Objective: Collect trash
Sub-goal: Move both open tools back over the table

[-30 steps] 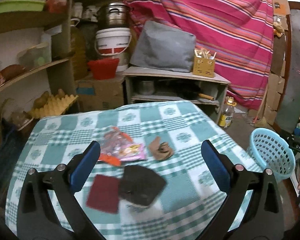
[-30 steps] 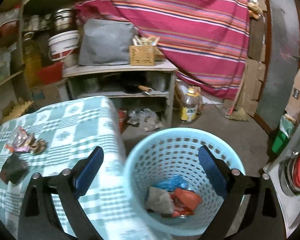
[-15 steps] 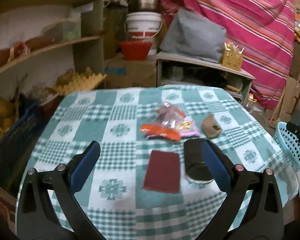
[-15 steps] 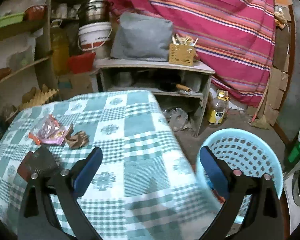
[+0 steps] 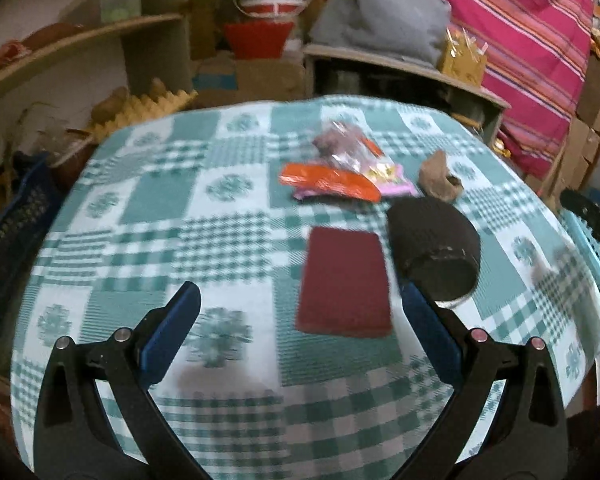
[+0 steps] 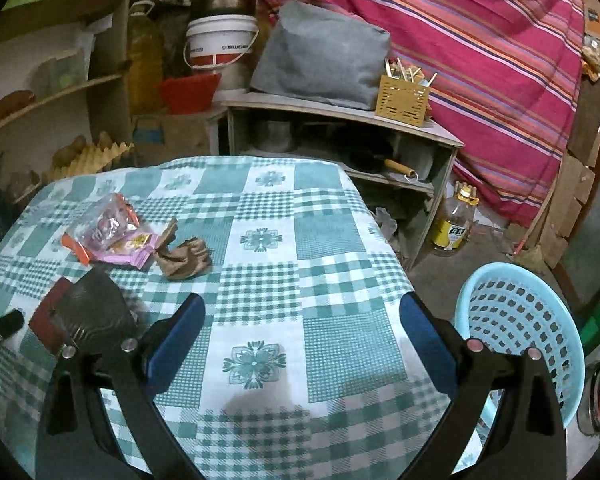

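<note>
1. Your left gripper (image 5: 300, 318) is spread wide and holds nothing; it hangs over the near part of the tabletop (image 5: 148, 208). Your right gripper (image 6: 302, 330) is equally wide and empty, over the tabletop's near right side.

2. The trash lies ahead of the left gripper: a dark red pad (image 5: 344, 282) at 12 o'clock between the fingers, a black roll (image 5: 434, 252) just beside it at 1 o'clock, and farther out the orange wrapper (image 5: 328, 182), pink packet (image 5: 392, 182), clear bag (image 5: 346, 144) and brown scrap (image 5: 438, 180).

3. The pad lies flat, so your fingers may skate over it and bunch the cloth instead; I'd come in low at one edge.

4. The roll sits close to the right finger and could be knocked away as you close, since it looks free to roll.

5. The wrappers overlap, so pinching one may drag or drop the others.

6. The left view is blurred, which makes judging depth chancy.

7. Only the right view shows the basket (image 6: 516, 324) whole, on the floor at 3 o'clock off the tabletop's edge, though not its contents; the left view catches only its rim (image 5: 588, 236).

8. Only the left view shows the pad fully; in the right view the roll covers most of it.
</note>
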Tool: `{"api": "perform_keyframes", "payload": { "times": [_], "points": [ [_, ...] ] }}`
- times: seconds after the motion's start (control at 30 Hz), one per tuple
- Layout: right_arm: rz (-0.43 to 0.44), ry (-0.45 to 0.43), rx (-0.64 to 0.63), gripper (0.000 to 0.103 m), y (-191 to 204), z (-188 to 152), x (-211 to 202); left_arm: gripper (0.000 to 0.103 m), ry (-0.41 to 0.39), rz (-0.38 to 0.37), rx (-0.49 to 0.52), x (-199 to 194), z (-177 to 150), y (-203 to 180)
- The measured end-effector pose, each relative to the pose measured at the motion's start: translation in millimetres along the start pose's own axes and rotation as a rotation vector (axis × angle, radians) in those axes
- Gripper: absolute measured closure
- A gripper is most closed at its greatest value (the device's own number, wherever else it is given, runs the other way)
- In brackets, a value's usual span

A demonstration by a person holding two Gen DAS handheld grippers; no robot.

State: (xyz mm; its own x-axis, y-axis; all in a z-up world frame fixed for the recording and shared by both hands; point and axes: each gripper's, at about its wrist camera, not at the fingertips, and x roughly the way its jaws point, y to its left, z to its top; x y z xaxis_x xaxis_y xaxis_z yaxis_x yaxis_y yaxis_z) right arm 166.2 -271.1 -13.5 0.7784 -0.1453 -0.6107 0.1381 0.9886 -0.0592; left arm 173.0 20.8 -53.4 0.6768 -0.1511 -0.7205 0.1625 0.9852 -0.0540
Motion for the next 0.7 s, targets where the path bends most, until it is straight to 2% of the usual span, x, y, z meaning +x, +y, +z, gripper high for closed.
{"api": "perform_keyframes", "payload": {
  "times": [0.13,0.4,0.57,0.67,0.7],
  "points": [
    [0.0,0.006,0.0,0.007,2.4,0.5,3.0,0.006,0.072,-0.004,0.026,18.3,-2.4,-12.4],
    [-0.005,0.028,-0.006,0.007,6.6,-0.9,11.8,0.006,0.164,-0.002,0.019,43.3,-4.1,-13.5],
    [0.007,0.028,-0.015,0.007,14.7,-1.0,11.7,0.008,0.157,-0.012,0.011,49.3,0.2,-10.1],
    [0.014,0.026,-0.027,0.007,20.9,-1.4,11.0,0.016,0.143,-0.009,0.029,50.7,2.4,-11.5],
    [0.018,0.025,-0.028,0.007,22.9,-1.5,10.5,0.022,0.135,-0.017,0.044,50.1,3.0,-13.4]
  ]
}}
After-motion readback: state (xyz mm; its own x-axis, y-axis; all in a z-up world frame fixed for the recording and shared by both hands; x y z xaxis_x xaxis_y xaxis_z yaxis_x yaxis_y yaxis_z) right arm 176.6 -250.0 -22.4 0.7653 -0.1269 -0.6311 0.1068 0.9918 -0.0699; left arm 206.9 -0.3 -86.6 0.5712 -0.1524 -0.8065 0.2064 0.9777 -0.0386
